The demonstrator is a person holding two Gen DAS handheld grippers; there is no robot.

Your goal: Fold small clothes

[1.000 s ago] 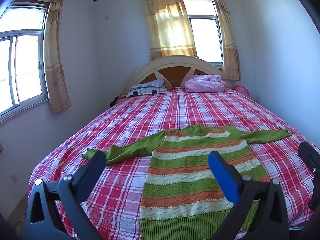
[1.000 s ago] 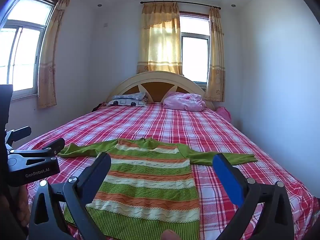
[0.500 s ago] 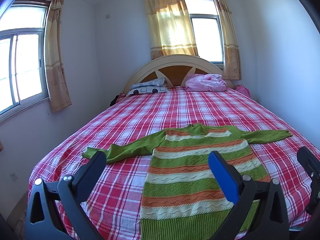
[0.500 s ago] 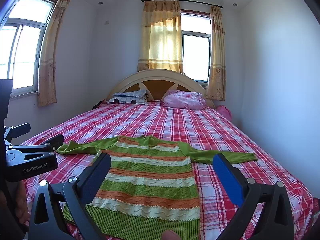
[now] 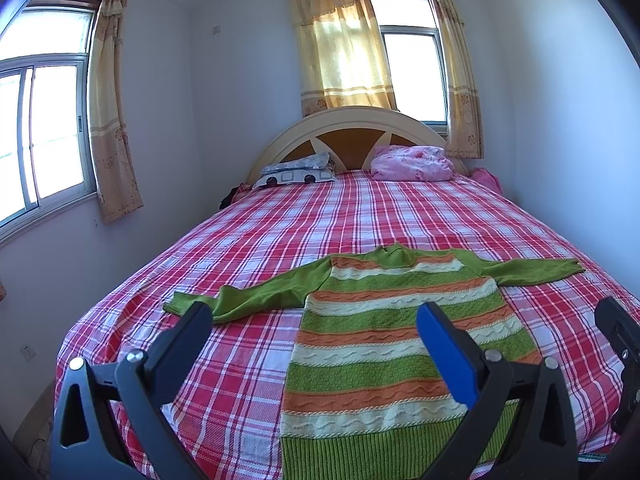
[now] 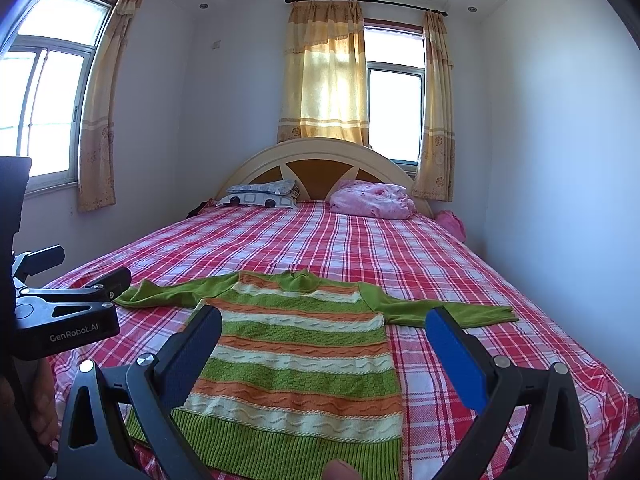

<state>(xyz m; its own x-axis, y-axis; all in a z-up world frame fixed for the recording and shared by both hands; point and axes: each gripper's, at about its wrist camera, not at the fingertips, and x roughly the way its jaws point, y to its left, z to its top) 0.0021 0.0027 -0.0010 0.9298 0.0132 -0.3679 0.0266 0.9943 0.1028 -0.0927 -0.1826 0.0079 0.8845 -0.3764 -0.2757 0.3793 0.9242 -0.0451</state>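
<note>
A small sweater with green, orange and cream stripes point(image 5: 384, 344) lies flat on the bed, hem toward me, both green sleeves spread sideways. It also shows in the right wrist view point(image 6: 296, 344). My left gripper point(image 5: 316, 332) is open and empty, held above the hem's left part. My right gripper point(image 6: 324, 340) is open and empty, above the hem's right part. The left gripper's body shows at the left edge of the right wrist view point(image 6: 60, 312).
The bed has a red plaid sheet point(image 5: 360, 216) and a cream headboard point(image 5: 352, 128). A patterned pillow point(image 5: 296, 172) and a pink bundle point(image 5: 412, 162) lie at the head. Walls stand close on both sides; curtained windows are behind and left.
Both grippers have shifted slightly; the views tilted down a little. The sweater has not moved and both grippers stay open.
</note>
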